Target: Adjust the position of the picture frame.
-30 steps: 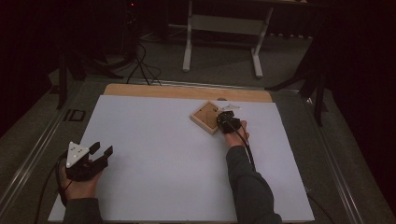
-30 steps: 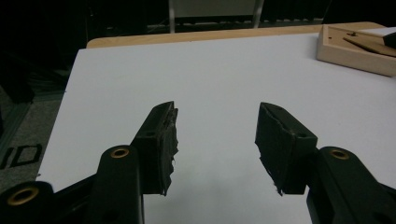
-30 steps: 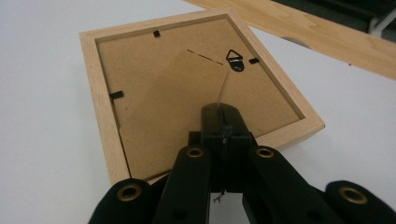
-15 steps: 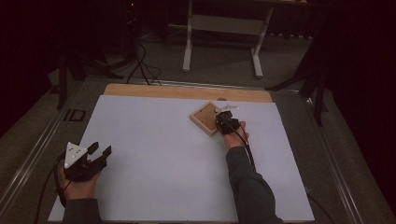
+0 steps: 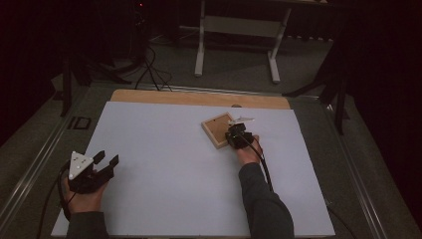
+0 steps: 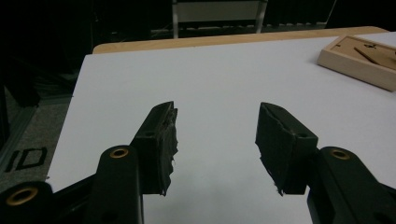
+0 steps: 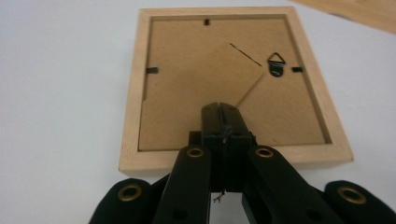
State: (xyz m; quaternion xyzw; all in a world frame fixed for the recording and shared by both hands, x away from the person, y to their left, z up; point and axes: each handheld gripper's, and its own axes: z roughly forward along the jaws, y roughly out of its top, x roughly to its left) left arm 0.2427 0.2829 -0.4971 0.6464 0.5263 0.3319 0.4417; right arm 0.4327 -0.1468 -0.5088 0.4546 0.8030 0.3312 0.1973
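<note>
frame: wooden picture frame [image 7: 233,84] lies back-side up on the white surface [image 5: 164,164], toward the far right, tilted to the surface edges
right gripper [image 7: 219,109]: jaws shut flat together, nothing between them, tips over the frame's near rail and brown backing board [image 7: 196,93]; contact or hover, cannot tell
frame hardware: small clips [image 7: 150,70] on the inner rim, hanger [image 7: 276,63] at far right
left gripper [image 6: 215,135]: jaws wide open, empty, parked at near left, well apart from the frame
change: practically none over the last second, both hands as before, frame unmoved
meaning: likely lining up to press or pry at the backing; no real progress yet
</note>
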